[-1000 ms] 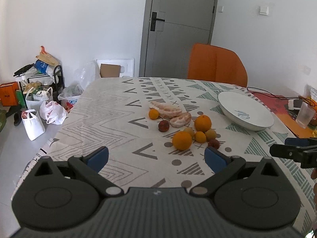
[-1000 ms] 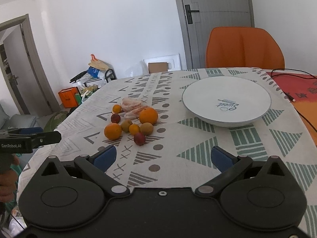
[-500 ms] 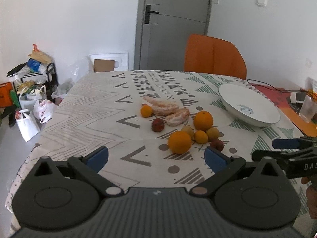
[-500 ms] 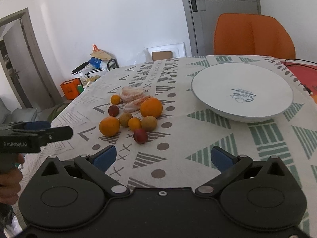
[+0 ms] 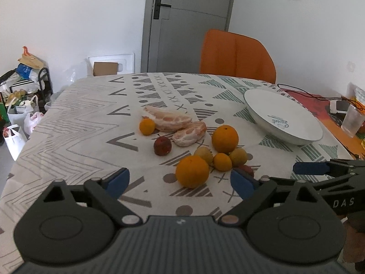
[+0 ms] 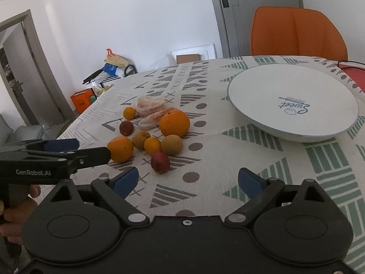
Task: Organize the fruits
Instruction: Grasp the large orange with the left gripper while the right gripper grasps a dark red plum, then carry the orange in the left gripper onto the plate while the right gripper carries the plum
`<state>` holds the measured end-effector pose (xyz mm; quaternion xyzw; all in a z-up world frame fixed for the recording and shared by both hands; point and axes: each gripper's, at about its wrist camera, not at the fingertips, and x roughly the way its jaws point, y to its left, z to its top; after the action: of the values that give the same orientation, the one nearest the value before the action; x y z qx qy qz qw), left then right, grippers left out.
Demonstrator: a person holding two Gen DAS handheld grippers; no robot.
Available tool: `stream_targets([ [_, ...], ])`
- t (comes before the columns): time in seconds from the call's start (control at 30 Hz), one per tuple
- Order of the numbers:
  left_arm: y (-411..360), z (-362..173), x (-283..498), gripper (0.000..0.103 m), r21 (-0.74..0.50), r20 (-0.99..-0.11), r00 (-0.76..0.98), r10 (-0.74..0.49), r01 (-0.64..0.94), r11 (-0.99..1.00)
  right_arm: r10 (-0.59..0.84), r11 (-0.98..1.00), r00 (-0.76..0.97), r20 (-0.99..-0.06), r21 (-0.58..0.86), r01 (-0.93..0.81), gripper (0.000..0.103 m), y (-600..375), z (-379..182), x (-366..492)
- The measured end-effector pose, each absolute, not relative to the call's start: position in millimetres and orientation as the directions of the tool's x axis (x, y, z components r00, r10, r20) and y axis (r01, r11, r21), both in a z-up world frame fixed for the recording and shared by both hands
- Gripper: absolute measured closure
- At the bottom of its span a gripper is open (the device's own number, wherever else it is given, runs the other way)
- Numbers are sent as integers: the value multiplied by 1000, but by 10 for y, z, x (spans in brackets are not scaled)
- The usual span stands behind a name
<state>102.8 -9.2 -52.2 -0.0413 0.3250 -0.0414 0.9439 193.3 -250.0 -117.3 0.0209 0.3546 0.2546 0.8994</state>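
Note:
A cluster of fruit lies on the patterned tablecloth: a near orange [image 5: 192, 171], a larger orange [image 5: 225, 138], small yellow-green fruits, a dark red fruit [image 5: 162, 146] and peeled citrus pieces [image 5: 168, 121]. A white plate [image 5: 282, 116] stands empty to the right. My left gripper [image 5: 180, 181] is open, its fingers either side of the near orange and just short of it. My right gripper [image 6: 187, 179] is open, just short of a red fruit [image 6: 160, 162]. The plate also shows in the right wrist view [image 6: 294, 101].
An orange chair [image 5: 237, 56] stands at the table's far side. A clear cup [image 5: 352, 123] and cables sit at the right edge. Bags and clutter [image 5: 20, 96] lie on the floor to the left. A grey door [image 5: 189, 22] is behind.
Both grippers have moved forward toward the fruit cluster, which now looks larger and closer. Both stay open. No fruit has moved.

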Motion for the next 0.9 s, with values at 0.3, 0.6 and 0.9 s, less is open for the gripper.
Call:
stream_targets([
  [0.3,-135,-650,1213,46,-125,-631,764,-134,71,990,522,838,577,-628,254,-482,23,-2430,-1230,2024],
  [0.6,-126,-686,1220,68,-144,-632,760,-150,74,987,540,819,563,-626,235,-524,46,-2262,-1234,2067],
  [0.9,-87,-607,1144,68,-142,-610,779,-142,69,987,521,826,581,-625,199,-527,82,-2150,-1238,2084],
])
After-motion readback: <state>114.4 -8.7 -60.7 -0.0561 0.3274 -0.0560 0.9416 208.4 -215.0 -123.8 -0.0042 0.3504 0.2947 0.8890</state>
